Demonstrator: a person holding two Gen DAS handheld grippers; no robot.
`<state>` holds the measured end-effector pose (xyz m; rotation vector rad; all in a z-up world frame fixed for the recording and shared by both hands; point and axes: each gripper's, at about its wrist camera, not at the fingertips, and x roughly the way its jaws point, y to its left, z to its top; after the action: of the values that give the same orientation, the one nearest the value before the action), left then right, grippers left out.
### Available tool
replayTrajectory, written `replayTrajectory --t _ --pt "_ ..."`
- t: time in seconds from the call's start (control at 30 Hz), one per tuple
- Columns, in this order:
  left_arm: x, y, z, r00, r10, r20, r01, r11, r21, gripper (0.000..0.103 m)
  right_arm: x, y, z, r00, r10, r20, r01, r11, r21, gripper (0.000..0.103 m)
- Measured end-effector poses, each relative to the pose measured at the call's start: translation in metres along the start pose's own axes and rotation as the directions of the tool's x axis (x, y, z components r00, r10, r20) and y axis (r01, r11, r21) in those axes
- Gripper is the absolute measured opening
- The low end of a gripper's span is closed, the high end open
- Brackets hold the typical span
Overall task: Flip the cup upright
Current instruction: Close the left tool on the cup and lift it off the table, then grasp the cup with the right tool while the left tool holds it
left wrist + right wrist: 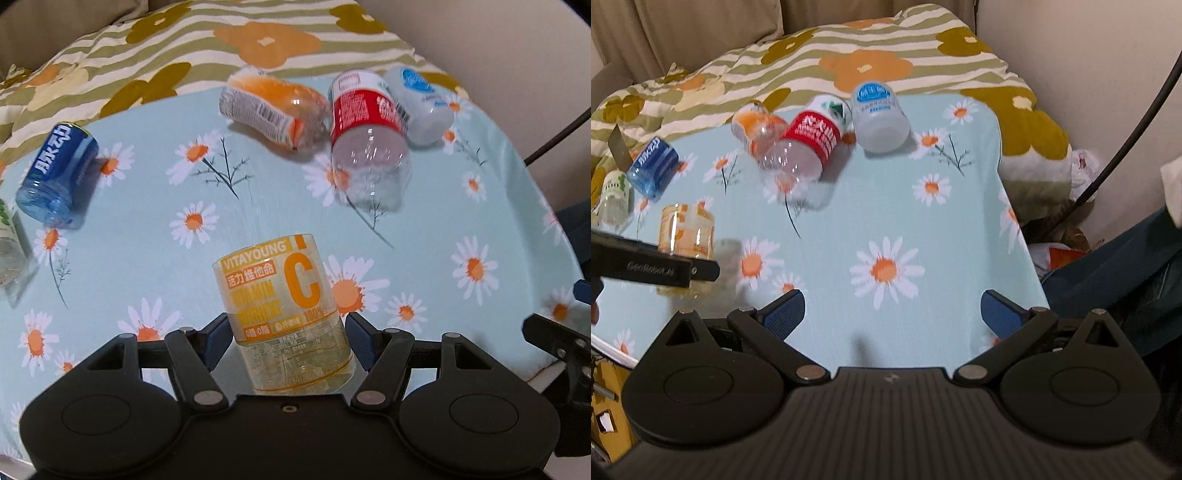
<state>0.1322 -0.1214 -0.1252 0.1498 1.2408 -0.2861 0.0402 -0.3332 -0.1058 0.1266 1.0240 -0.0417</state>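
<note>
Left tool [286, 334] gripped the yellow vitamin C cup [284, 306] over the daisy-cloth table [258, 206], right tool [892, 314] spread wide, holding nothing, other cups lay tipped

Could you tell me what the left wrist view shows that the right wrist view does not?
Only the left wrist view shows the left tongs closed around the yellow Vitayoung cup, its label readable.

Only the right wrist view shows the right tongs open and holding nothing, plus the table's right edge and the clutter beside it.

Both show the daisy tablecloth, the blue cup, the orange cup, the red-label cup and the white cup, all lying on their sides.
</note>
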Motion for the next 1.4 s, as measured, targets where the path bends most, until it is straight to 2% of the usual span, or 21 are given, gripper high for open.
replayTrajectory --t 0.17,0.33,0.37,0.47,0.5,0.7,0.87,1.0,1.1,1.23,1.4 --pt "0.011 0.001 0.0 1.0 0.006 -0.027 -0.006 1.0 0.004 0.071 0.001 -0.003 -0.005 1.0 0.015 -0.004 -0.015 1.0 -0.012 0.103" --pt "0.011 0.0 0.001 1.0 0.012 -0.023 -0.012 1.0 -0.003 0.072 0.002 -0.004 -0.006 1.0 0.027 -0.006 -0.027 0.999 -0.018 0.103" --pt "0.011 -0.001 0.001 1.0 0.016 -0.024 -0.016 1.0 -0.001 0.073 0.002 -0.004 -0.006 1.0 0.03 -0.005 -0.03 0.999 -0.02 0.103" --pt "0.01 -0.003 0.0 0.999 0.026 -0.019 -0.026 1.0 -0.003 0.091 0.0 -0.004 -0.005 0.999 0.033 0.002 -0.033 0.999 -0.028 0.103" --pt "0.008 -0.003 -0.001 1.0 0.028 -0.01 -0.028 1.0 -0.004 0.094 -0.001 -0.004 -0.004 0.999 0.034 0.004 -0.034 0.999 -0.03 0.103" --pt "-0.007 -0.008 0.0 0.999 0.039 0.02 -0.039 0.999 -0.012 0.096 -0.009 -0.004 0.003 0.999 0.041 0.015 -0.041 0.998 -0.045 0.103" --pt "-0.033 -0.005 -0.009 0.997 0.034 0.063 -0.03 0.998 -0.054 0.103 -0.022 0.002 0.018 0.998 0.047 0.038 -0.044 0.996 -0.074 0.103" --pt "-0.056 0.008 -0.024 0.995 0.048 0.093 -0.038 0.994 -0.104 0.103 -0.031 0.017 0.032 0.996 0.081 0.035 -0.077 0.992 -0.102 0.103" --pt "-0.072 0.021 -0.037 0.989 0.068 0.128 -0.051 0.99 -0.134 0.103 -0.03 0.039 0.043 0.994 0.113 0.006 -0.111 0.984 -0.136 0.103" --pt "-0.085 0.038 -0.05 0.978 0.124 0.166 -0.103 0.986 -0.133 0.103 -0.019 0.07 0.059 0.986 0.156 -0.052 -0.162 0.974 -0.159 0.103" --pt "-0.09 0.067 -0.076 0.968 0.136 0.212 -0.097 0.978 -0.184 0.103 0.011 0.11 0.081 0.96 0.224 -0.166 -0.249 0.957 -0.148 0.103"
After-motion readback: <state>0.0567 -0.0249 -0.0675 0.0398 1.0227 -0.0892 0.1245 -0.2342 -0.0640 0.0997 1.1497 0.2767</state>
